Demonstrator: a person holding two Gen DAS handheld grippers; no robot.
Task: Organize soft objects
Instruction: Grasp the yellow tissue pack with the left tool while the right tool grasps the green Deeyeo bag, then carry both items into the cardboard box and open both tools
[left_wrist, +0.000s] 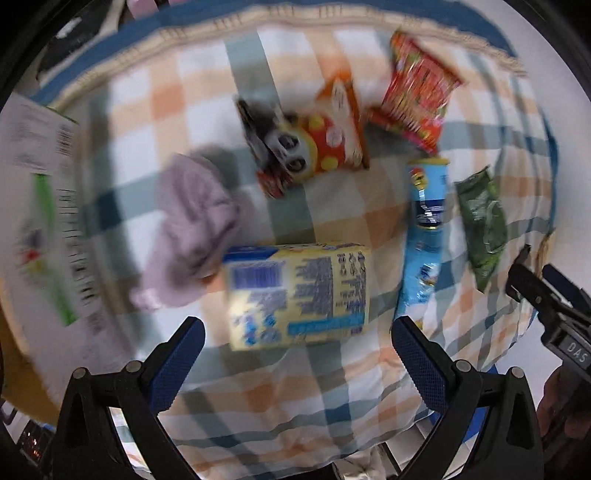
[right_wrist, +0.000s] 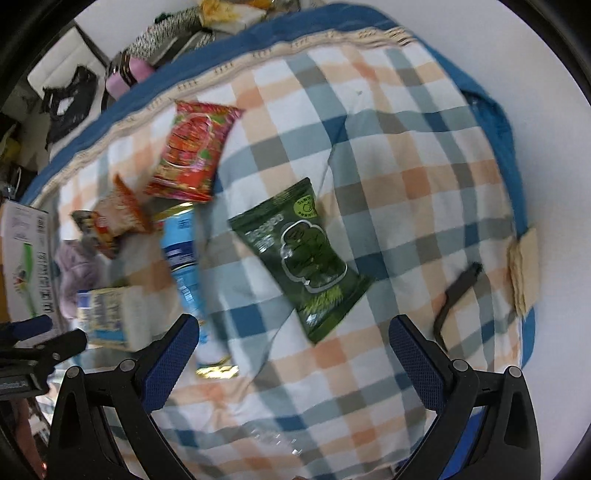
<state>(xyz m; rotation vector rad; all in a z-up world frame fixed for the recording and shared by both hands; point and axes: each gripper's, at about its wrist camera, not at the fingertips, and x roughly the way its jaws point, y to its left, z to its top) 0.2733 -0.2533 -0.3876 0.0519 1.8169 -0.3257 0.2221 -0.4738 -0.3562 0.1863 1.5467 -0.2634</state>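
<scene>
on my left wrist feed, starting at the far left, i see a white carton (left_wrist: 40, 206) with green print and barcodes, blurred by motion, at the edge of the checked quilt (left_wrist: 207, 99). next comes a crumpled lilac cloth (left_wrist: 192, 229) lying on the quilt, its lower right edge touching the yellow box (left_wrist: 299, 295) with blue print, which sits just ahead of my left gripper (left_wrist: 297, 354); its blue-padded fingers (left_wrist: 177, 365) are spread wide and hold nothing. beyond the box, further up the quilt, a panda plush (left_wrist: 295, 147) in a red dotted outfit lies against an orange packet (left_wrist: 343, 110), with a dark packet under its head. to the right of those sits a red snack bag (left_wrist: 417, 96), then a long blue tube pack (left_wrist: 424, 236) running up and down the quilt, then a green snack bag (left_wrist: 480, 225) just beside it. at the far right edge my right gripper (left_wrist: 532, 280) shows side-on. switching to the right wrist feed, the same carton (right_wrist: 26, 258), lilac cloth (right_wrist: 77, 273) and yellow box (right_wrist: 110, 314) crowd the left side, with the left gripper (right_wrist: 44, 339) poking in beside the box. the red snack bag (right_wrist: 192, 151) and blue tube pack (right_wrist: 184, 266) follow, then the green snack bag (right_wrist: 299, 258) lies flat mid-quilt, directly ahead of my right gripper (right_wrist: 295, 354), whose fingers (right_wrist: 417, 358) are likewise spread apart and empty. a black strap-like piece (right_wrist: 454, 295) lies near the quilt's right edge; i cannot tell what it is.
</scene>
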